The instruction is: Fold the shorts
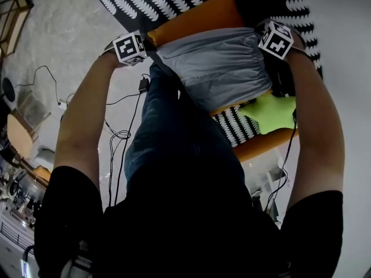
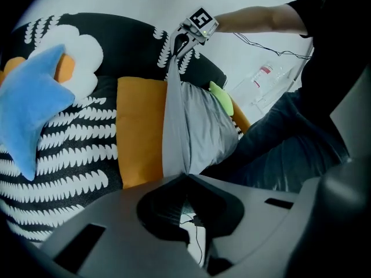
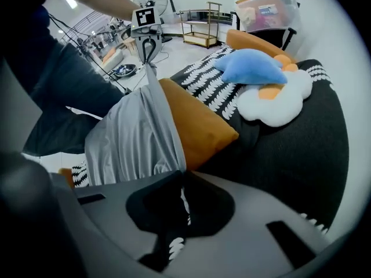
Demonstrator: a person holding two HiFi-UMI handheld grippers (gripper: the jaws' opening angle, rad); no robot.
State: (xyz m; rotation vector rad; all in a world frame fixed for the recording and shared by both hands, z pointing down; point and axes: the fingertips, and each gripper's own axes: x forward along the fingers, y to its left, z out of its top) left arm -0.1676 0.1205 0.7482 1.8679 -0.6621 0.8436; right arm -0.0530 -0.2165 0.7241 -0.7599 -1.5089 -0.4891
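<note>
Your left gripper [image 2: 186,176] and right gripper [image 3: 182,171] each pinch one top corner of the shorts [image 1: 217,65]; your leg [image 1: 174,126] hides part of them.

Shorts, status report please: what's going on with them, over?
Left tool shut on one top corner of the grey shorts, right tool shut on the other. Shorts hang stretched between them over the orange cushion. Nothing seen blocking.

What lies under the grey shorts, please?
An orange cushion, resting on a black-and-white cover, shows past the shorts. A green item lies beside them. Whatever is under their middle is covered.
</note>
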